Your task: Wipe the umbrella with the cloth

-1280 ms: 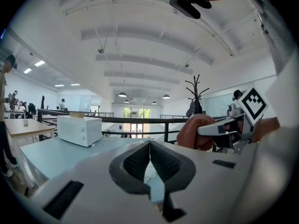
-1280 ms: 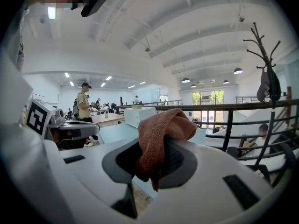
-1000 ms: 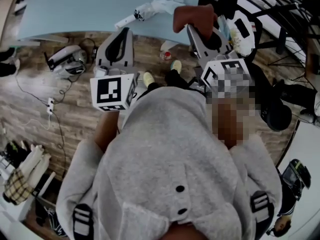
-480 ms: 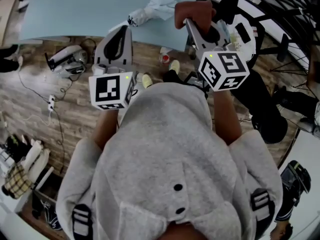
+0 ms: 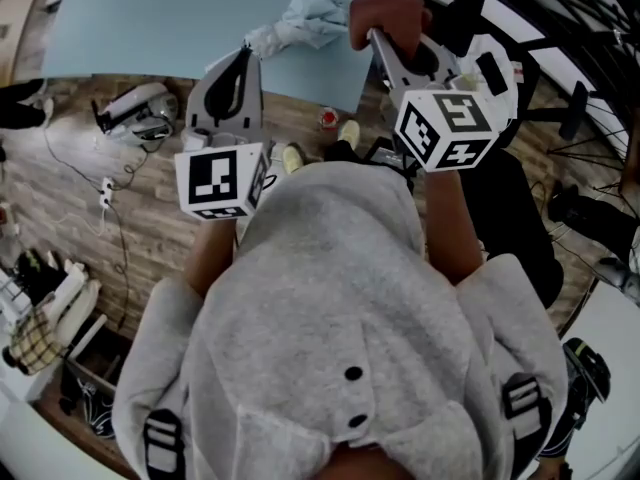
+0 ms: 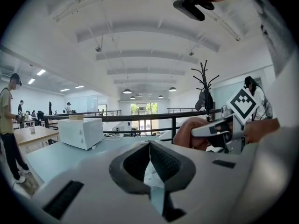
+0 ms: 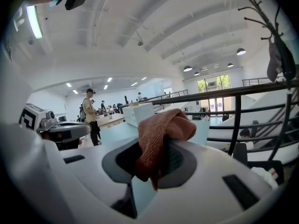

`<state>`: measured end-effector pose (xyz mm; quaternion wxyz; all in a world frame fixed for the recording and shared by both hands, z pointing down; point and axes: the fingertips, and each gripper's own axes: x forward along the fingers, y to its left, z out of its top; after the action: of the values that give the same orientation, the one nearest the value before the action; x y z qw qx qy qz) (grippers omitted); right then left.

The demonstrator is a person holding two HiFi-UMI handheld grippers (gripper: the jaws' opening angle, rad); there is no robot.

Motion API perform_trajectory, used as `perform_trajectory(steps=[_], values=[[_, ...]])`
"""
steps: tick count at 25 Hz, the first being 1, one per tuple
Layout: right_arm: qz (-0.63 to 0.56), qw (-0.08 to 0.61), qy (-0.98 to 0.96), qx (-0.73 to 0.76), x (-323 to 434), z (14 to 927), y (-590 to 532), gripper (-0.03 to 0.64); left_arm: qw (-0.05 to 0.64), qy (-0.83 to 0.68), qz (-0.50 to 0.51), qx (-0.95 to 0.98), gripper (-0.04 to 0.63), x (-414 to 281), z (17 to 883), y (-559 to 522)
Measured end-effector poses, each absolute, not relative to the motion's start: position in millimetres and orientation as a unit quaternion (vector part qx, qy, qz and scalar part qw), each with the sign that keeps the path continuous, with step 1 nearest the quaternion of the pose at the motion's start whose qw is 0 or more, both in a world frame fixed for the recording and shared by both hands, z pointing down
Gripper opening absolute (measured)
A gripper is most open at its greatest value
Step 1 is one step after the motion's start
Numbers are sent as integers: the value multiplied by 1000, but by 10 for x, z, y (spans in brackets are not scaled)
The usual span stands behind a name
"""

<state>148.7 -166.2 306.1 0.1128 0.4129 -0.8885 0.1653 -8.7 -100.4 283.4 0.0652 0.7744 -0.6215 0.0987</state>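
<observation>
The cloth (image 7: 163,122), a soft rust-coloured rag, was clamped in the jaws of the right gripper (image 5: 385,48), bunched over the pads with a loose end hanging down. It was judged light and limp, easily dragged flat over a surface.

The umbrella (image 5: 295,28) lay folded on the pale blue table (image 5: 150,18), near the table's near edge and ahead of both grippers, touched by neither. Its crumpled pale canopy was expected to ruck and slide under a wipe, and the whole thing was thought light enough to skate on the smooth top. A hold on the stiff end nearest the left gripper (image 5: 243,56) was therefore judged best, with the fabric left free for the cloth.

The left gripper's jaws were pressed together. A pale sliver was seen in the slit between them, probably the umbrella lying beyond rather than anything pinched, though this could not be settled.

Both grippers were held out before the chest, tilted slightly downward toward the table. The left was placed just short of the table's edge and the right was raised over its corner.
</observation>
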Motion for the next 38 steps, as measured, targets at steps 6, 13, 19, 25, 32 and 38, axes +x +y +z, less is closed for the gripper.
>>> perform_trajectory(steps=[6,13,19,25,32,38], values=[[195,100,-889,402,1671,3143,-2025,78,81,-639,108,757,17,139,2877,-1271],[193,123,-900,372,1654,3307,-2251,78,93,-660,120,736,17,184,2927,-1429],[185,144,-897,376,1602,3406,-2335,78,99,-669,127,726,17,-68,3050,-1470],[159,171,-887,399,1471,3494,-2401,78,105,-648,139,741,17,-355,3223,-1532],[156,198,-870,424,1246,3634,-2411,78,147,-574,222,774,21,-734,3856,-1623],[150,224,-862,429,1001,3775,-2356,78,164,-494,339,784,164,-1002,4689,-1565]])
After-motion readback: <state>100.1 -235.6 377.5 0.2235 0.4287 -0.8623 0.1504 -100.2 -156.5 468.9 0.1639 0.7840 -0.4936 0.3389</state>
